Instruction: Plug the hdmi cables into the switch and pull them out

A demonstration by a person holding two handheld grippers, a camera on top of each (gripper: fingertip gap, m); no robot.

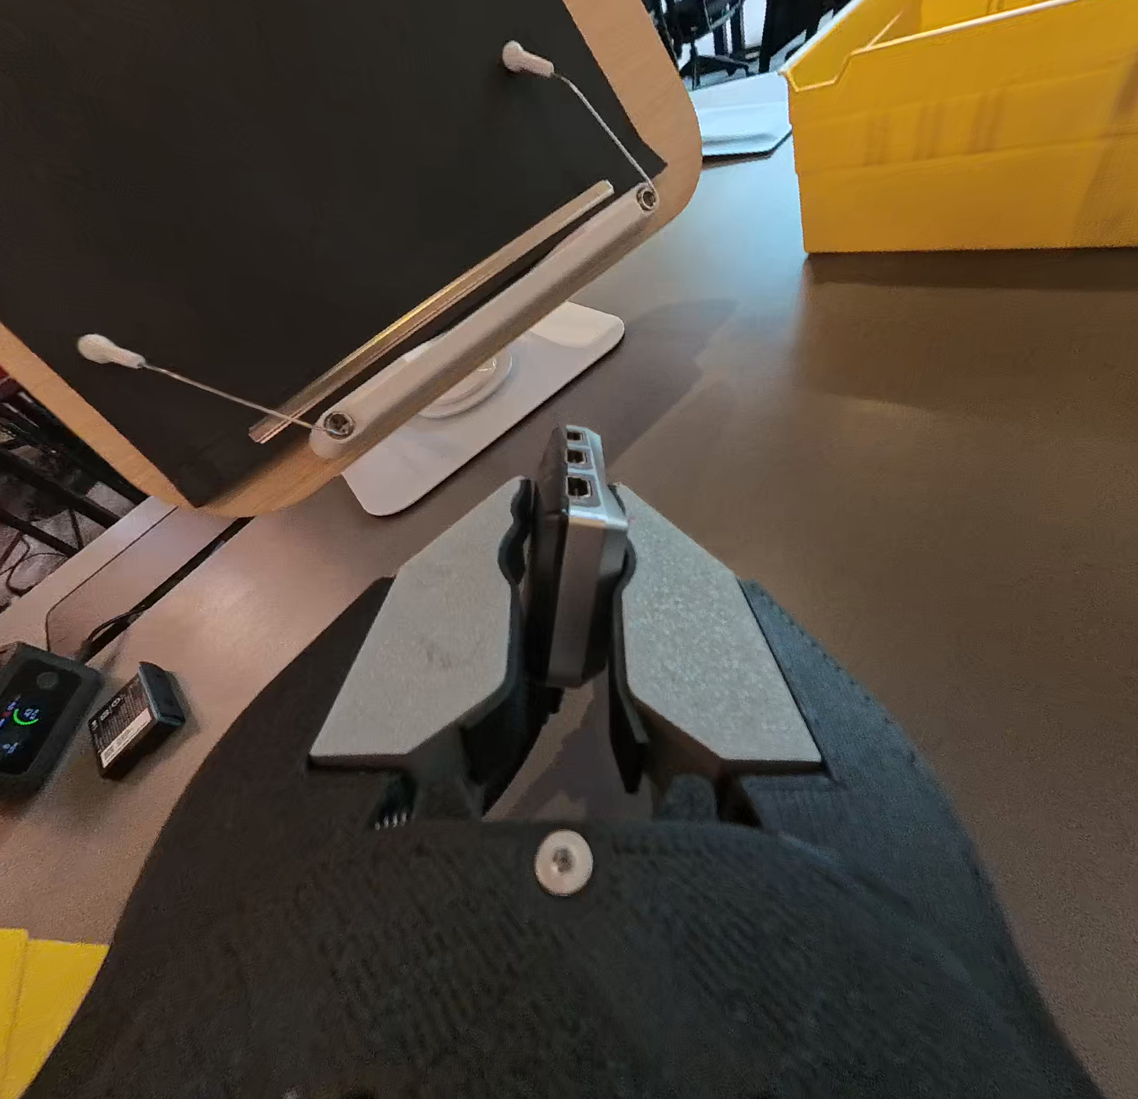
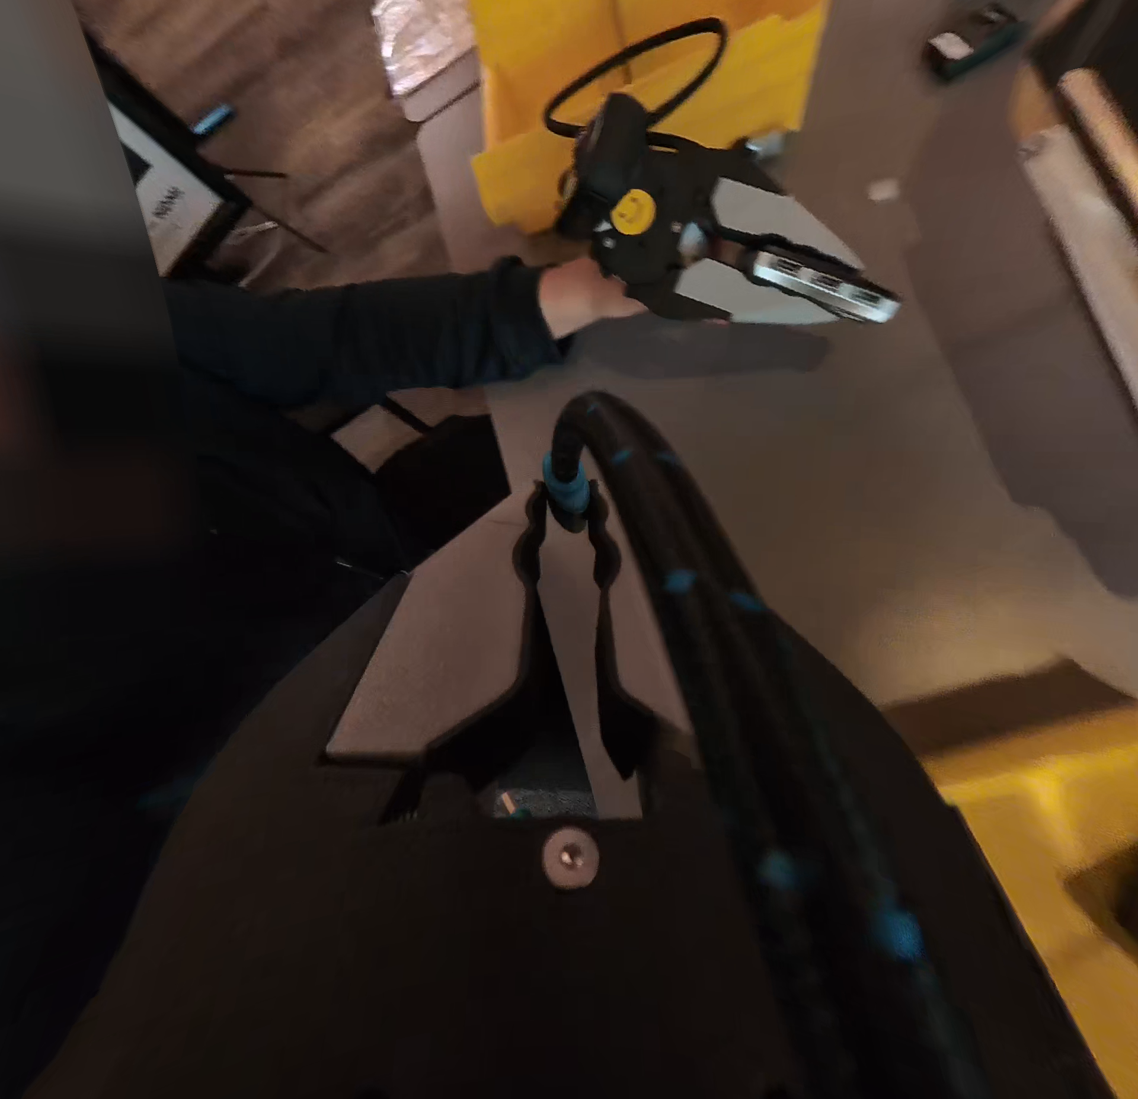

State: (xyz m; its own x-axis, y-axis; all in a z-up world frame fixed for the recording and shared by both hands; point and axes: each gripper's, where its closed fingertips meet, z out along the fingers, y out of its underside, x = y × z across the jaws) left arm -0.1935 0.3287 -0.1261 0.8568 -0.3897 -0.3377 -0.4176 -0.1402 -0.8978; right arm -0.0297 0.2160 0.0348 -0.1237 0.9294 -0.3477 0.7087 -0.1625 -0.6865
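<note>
On the brown worktop (image 1: 862, 515), a tilted wood-edged board with a black face on a white swivel base (image 1: 345, 207) stands just ahead of the left gripper (image 1: 569, 515), and a yellow plastic bin (image 1: 960, 145) sits well to its right. A small black device with a lit screen (image 1: 31, 715) and a black rectangular battery pack (image 1: 135, 718) lie at the left. The silver and black HDMI switch (image 1: 576, 552) is up off the worktop, standing on edge between the left fingers (image 1: 443, 632), its three ports facing away; the fingers are clamped on its flat sides. In the right wrist view the right gripper (image 2: 566, 506) pinches the blue-collared plug of a black braided HDMI cable with blue flecks (image 2: 726, 669) at its fingertips; the cable arcs back over the right finger. The plug is well apart from the switch.
</note>
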